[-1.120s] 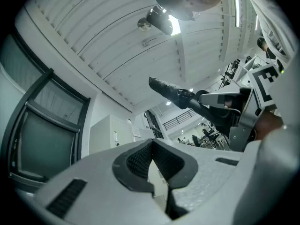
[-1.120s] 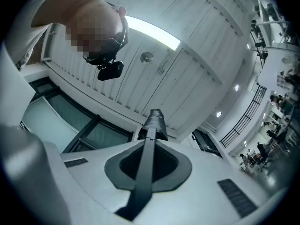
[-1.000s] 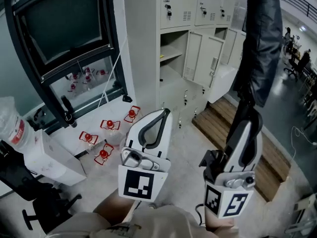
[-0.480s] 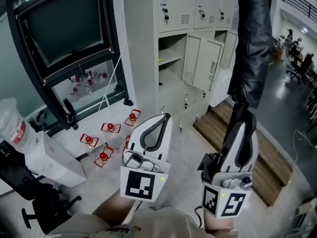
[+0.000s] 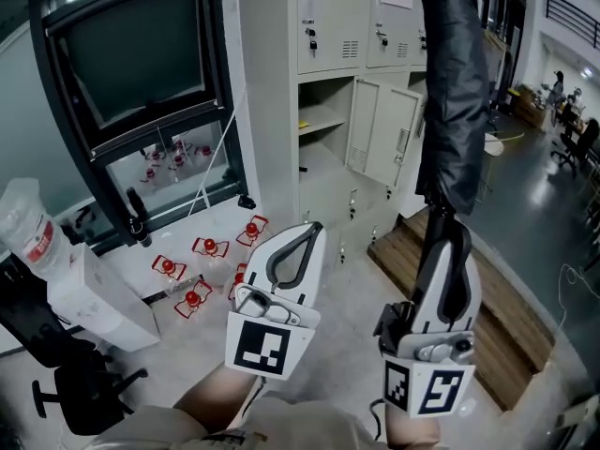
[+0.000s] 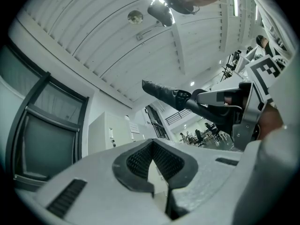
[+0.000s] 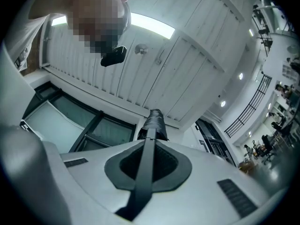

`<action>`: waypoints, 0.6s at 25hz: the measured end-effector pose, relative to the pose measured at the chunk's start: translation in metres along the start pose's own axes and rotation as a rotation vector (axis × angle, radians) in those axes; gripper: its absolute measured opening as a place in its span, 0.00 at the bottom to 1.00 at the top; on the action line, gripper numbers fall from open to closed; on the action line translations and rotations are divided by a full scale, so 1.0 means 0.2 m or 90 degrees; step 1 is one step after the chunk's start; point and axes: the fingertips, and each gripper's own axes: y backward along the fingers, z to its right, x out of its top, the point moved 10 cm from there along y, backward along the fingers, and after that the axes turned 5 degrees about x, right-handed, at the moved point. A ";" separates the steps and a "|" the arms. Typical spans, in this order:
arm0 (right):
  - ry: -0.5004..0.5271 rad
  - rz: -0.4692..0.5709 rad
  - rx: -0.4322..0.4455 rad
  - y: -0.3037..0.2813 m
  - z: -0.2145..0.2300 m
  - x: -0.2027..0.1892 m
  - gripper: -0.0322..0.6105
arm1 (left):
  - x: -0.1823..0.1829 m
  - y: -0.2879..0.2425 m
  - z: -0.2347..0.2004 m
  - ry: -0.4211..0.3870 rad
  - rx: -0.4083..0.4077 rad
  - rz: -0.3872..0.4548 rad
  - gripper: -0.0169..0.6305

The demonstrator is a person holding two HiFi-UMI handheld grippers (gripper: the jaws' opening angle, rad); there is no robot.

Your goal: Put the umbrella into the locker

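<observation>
Grey locker bank [image 5: 328,26] fills the back wall, with one open locker [image 5: 319,111] at mid-height. Right of the open locker, the right tool [image 5: 439,221] is clamped on the furled black umbrella [image 5: 453,92], which stands upright. Below the open locker, the left tool [image 5: 312,231] is closed and empty.
</observation>
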 end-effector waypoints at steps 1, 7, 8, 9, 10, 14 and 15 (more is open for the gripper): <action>-0.002 -0.005 0.006 0.01 0.02 0.00 0.07 | 0.00 0.00 0.02 -0.003 0.004 -0.001 0.04; -0.025 -0.046 0.019 0.04 0.10 -0.06 0.07 | -0.03 -0.05 0.06 -0.003 0.023 -0.006 0.04; -0.030 -0.054 0.019 0.04 0.11 -0.07 0.07 | -0.04 -0.06 0.06 -0.006 0.023 -0.008 0.04; -0.034 -0.063 0.019 0.04 0.12 -0.09 0.07 | -0.05 -0.07 0.06 -0.009 0.022 -0.009 0.04; -0.036 -0.072 0.021 0.03 0.13 -0.11 0.07 | -0.07 -0.08 0.07 -0.011 0.020 -0.012 0.04; -0.037 -0.105 0.032 0.01 0.17 -0.20 0.07 | -0.15 -0.13 0.08 -0.007 0.011 -0.028 0.04; -0.037 -0.113 0.034 0.00 0.18 -0.23 0.07 | -0.18 -0.15 0.08 -0.007 0.008 -0.030 0.04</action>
